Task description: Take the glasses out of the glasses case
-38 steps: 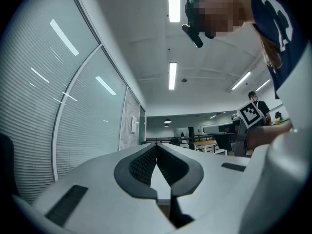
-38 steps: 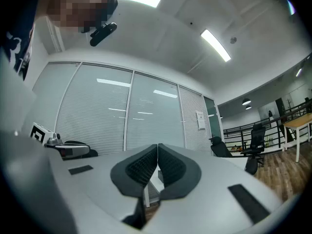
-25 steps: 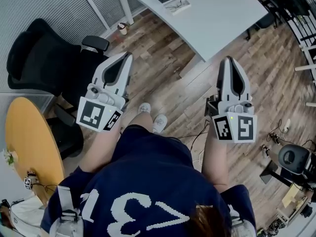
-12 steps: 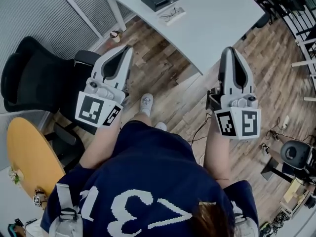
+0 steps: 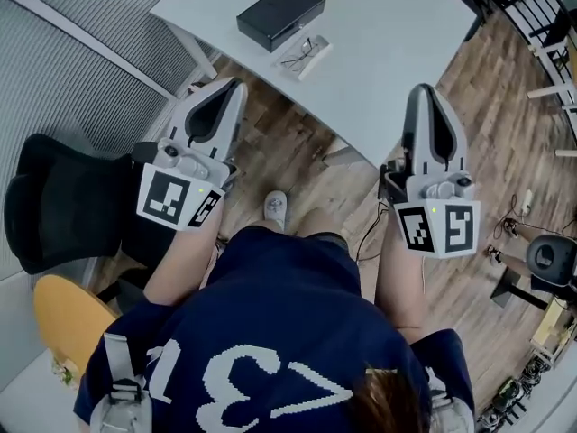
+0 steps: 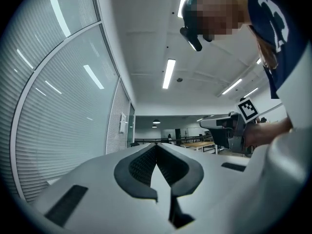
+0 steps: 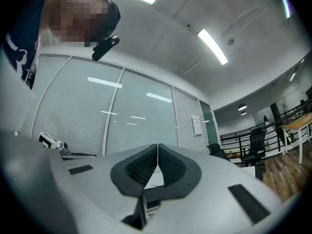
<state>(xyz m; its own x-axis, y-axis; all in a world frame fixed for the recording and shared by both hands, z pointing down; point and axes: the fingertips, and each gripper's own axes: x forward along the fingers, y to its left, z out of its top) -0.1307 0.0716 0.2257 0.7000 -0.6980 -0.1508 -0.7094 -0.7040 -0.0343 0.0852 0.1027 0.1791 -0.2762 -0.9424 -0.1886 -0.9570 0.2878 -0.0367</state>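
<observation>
Head view has both tools held out over the floor, short of the table [image 5: 397, 34]. The left gripper [image 5: 236, 85] and right gripper [image 5: 422, 89] each have their jaws pressed together on nothing. The black glasses case [image 5: 280, 13] lies well ahead of the left gripper's tips, looking shut, with a pair of glasses [image 5: 301, 54] on a pale slip just nearer. I'd guess the case is light and rigid, best pinched across its long sides. The thin frames look fragile, so I'd take them by the bridge.
</observation>
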